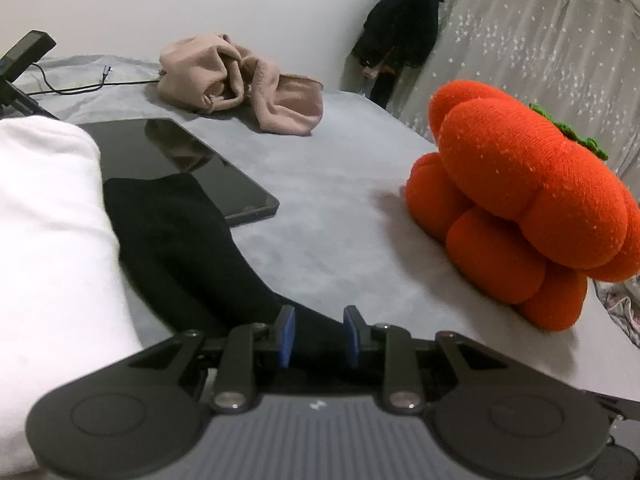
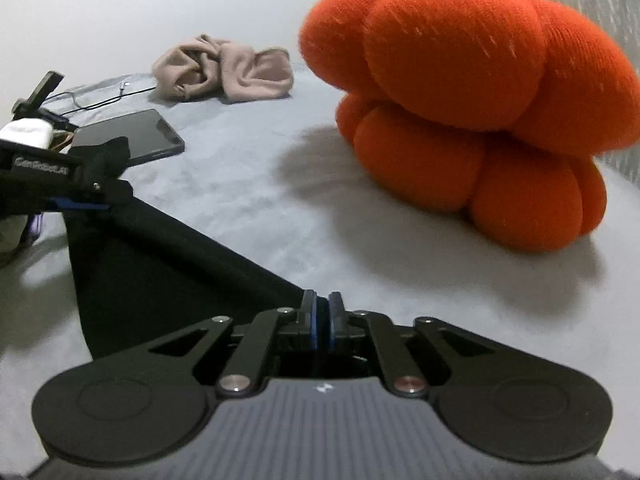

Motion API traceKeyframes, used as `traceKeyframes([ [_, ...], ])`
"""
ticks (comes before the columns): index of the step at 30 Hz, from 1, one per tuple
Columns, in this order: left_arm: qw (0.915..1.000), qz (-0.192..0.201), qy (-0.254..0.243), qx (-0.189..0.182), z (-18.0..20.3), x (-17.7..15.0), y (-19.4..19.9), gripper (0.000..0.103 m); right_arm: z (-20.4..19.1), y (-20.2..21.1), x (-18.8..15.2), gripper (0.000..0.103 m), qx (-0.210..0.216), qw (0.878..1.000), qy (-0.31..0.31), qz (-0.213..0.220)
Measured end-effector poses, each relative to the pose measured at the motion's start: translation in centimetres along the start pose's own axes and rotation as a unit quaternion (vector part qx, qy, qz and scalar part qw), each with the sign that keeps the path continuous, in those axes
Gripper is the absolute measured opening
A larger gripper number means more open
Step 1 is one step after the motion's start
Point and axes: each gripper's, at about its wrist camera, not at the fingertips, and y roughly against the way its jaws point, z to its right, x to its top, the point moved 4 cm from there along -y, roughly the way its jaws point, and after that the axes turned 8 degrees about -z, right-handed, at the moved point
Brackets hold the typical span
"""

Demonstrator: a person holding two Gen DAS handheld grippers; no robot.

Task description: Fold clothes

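Grey bedsheet [image 1: 320,200], white wall [image 1: 200,0], starred curtain [image 1: 540,40]; both grippers' fingers pinching 1 black garment [image 2: 160,272].

A gray bed [image 2: 248,184] holds a black cloth [image 2: 168,276] at the front, a dark tablet [image 1: 180,160] and a thin cable [image 1: 80,88] on the left, a crumpled beige cloth [image 1: 240,84] at the back, and a big orange plush pumpkin [image 2: 472,108] on the right.
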Motion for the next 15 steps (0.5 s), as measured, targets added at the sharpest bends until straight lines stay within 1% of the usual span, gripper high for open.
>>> traceKeyframes([
  [1, 0.9999, 0.009, 0.004, -0.003, -0.1, 0.1, 0.3, 0.025, 0.0, 0.1, 0.3, 0.017, 0.008, 1.0, -0.001, 0.004],
  [2, 0.9998, 0.018, 0.009, -0.006, -0.3, 0.2, 0.5, 0.025, -0.1, 0.2, 0.6, 0.02, 0.017, 1.0, -0.004, 0.008],
  [4, 0.9995, 0.026, 0.012, -0.008, -0.4, 0.3, 0.8, 0.025, -0.7, 0.1, 1.6, 0.034, 0.038, 0.999, -0.005, 0.014],
  [5, 0.9995, 0.027, 0.011, -0.009, -0.4, 0.3, 0.8, 0.025, -1.3, -0.1, 2.1, 0.045, 0.047, 0.999, -0.001, 0.017],
  [8, 0.9996, 0.026, 0.007, -0.006, -0.3, 0.3, 0.7, 0.026, -3.1, -1.0, 3.3, 0.046, 0.066, 0.998, 0.01, 0.023],
  [10, 0.9996, 0.027, 0.007, -0.005, -0.3, 0.4, 0.7, 0.026, -4.0, -2.3, 3.8, 0.046, 0.061, 0.998, 0.009, 0.013],
  [11, 0.9996, 0.026, 0.007, -0.005, -0.3, 0.4, 0.6, 0.026, -4.2, -2.7, 3.7, 0.043, 0.054, 0.999, 0.008, 0.007],
  [13, 0.9997, 0.024, 0.003, 0.002, -0.2, 0.4, 0.7, 0.026, -4.6, -3.4, 3.2, 0.042, 0.036, 0.999, 0.008, -0.003],
  [15, 0.9995, 0.019, -0.009, 0.023, 0.0, 0.4, 0.9, 0.026, -4.3, -3.5, 2.7, 0.041, 0.044, 0.999, -0.01, 0.005],
])
